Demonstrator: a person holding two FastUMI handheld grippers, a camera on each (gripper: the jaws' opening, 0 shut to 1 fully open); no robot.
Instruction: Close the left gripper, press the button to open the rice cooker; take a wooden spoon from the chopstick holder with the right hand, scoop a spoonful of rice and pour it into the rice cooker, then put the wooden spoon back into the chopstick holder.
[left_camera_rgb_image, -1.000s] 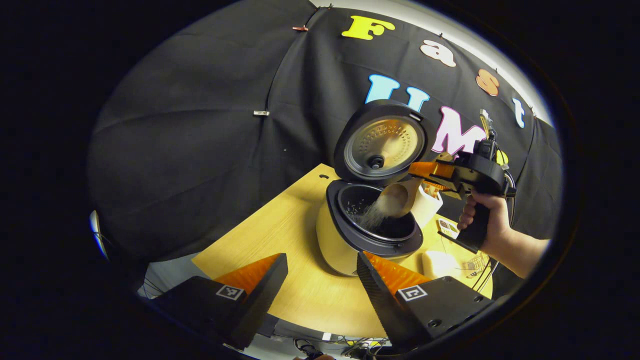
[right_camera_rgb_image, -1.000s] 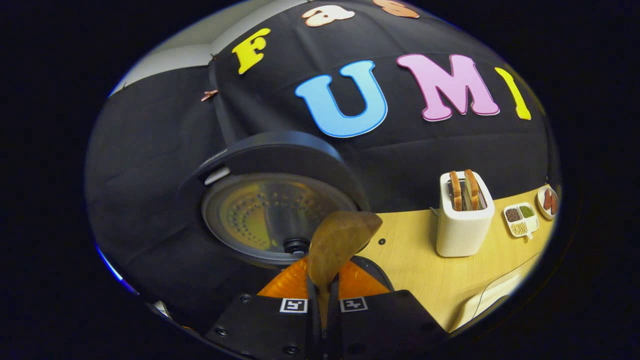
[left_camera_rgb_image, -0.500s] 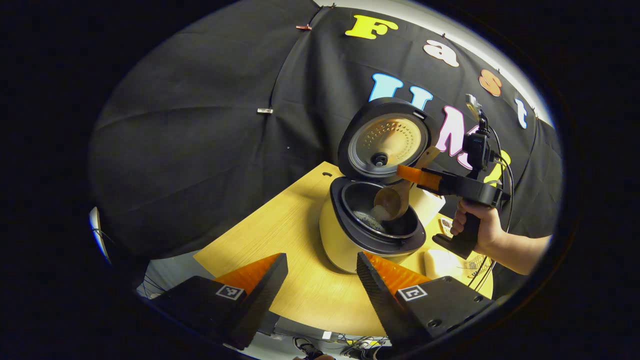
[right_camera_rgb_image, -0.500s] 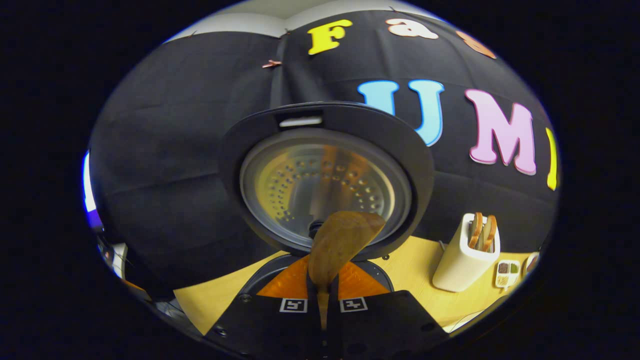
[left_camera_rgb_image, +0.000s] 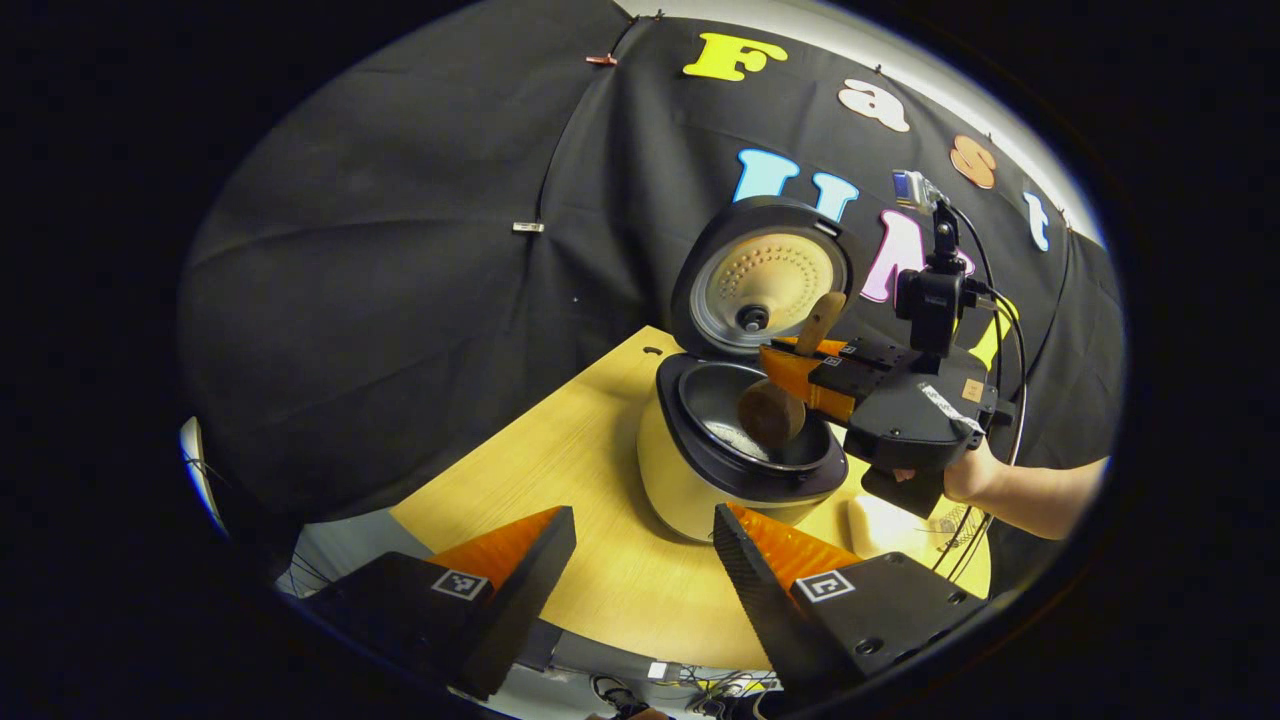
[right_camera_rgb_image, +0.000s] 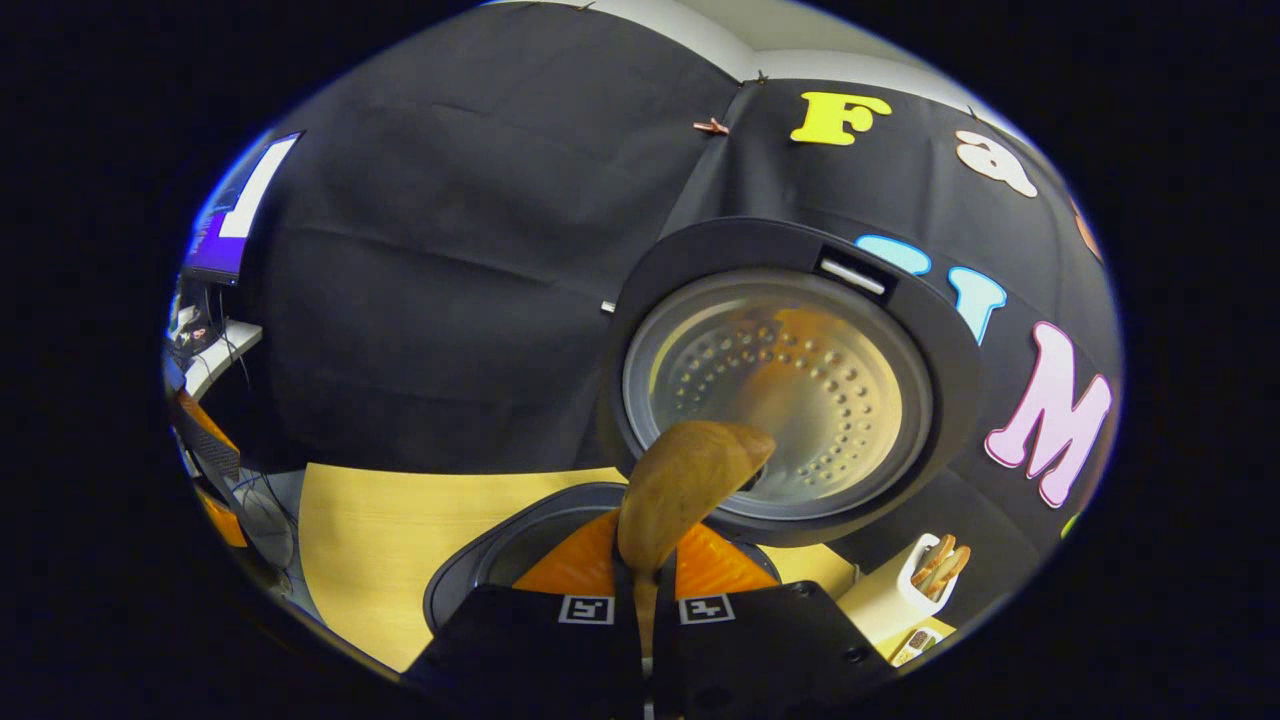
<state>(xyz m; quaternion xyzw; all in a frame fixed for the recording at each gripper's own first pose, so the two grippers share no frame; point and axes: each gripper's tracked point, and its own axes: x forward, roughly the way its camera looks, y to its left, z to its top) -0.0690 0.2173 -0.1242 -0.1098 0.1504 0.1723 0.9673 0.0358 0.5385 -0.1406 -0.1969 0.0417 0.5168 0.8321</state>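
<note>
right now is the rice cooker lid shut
No, the rice cooker lid stands tipped up and back, its inner plate facing the wooden spoon held over the open pot.

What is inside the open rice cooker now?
Some rice lies in the rice cooker pot. The wooden spoon, held by the right gripper, hangs over it and hides part of the bottom.

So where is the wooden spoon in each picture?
Left gripper view: the spoon is right of the middle, its bowl over the open cooker, held by the right gripper.
Right gripper view: the spoon is at the bottom middle, rising from that gripper.
Shared landmark: the cooker's raised lid.
</note>
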